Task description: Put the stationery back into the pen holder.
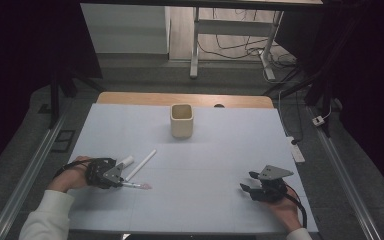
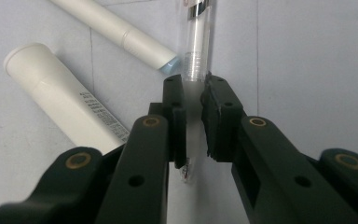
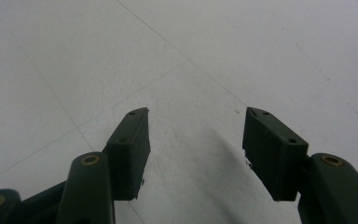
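Two tools | left tool (image 2: 193, 100) pinching clear plastic pen (image 2: 196, 42) | right tool (image 3: 196, 140) spread over matte white table (image 3: 214, 56)

Clear pen's (image 2: 196, 42) far end cut off; middle hidden between fingers (image 2: 176, 116).

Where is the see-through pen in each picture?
High view: the clear plastic pen lies lower left, at the left gripper.
Left gripper view: top middle, running down between the black jaws.
Right gripper view: not there.
Shared landmark: thin white tube.
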Motion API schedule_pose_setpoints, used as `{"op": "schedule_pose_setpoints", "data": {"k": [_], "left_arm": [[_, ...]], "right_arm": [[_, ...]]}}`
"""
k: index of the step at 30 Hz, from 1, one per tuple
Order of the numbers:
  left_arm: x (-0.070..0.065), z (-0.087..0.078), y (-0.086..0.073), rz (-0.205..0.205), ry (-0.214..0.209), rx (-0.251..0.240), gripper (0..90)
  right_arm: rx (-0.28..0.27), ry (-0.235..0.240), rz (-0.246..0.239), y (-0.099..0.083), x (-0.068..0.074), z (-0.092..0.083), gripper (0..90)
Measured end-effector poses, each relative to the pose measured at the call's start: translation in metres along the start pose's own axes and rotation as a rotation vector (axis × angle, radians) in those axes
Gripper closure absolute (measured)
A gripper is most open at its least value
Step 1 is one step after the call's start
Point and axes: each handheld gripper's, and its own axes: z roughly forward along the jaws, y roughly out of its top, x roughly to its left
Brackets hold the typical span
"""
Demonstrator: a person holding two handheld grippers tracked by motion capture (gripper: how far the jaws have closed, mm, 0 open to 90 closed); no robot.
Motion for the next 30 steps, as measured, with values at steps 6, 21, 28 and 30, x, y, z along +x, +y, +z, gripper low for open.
{"op": "schedule_pose_setpoints", "data": {"k": [6, 21, 28, 30], "left_arm": [[-0.001, 0.000, 0.000, 0.017, 0.007, 0.001, 79.1], [-0.008, -0.006, 0.001, 0.009, 0.030, -0.056, 79.4], [-0.010, -0.012, 0.000, -0.028, 0.036, -0.092, 79.4], [-0.010, -0.016, 0.001, -0.051, 0.033, -0.114, 79.4]], "right_arm": [[0.000, 0.001, -0.001, 0.000, -0.001, 0.000, 40.9], [-0.008, -0.005, 0.002, 0.000, -0.001, -0.002, 40.9], [-0.007, -0.005, 0.005, 0.001, 0.000, -0.002, 40.9], [-0.009, -0.005, 0.004, 0.001, -0.001, -0.002, 40.9]]}}
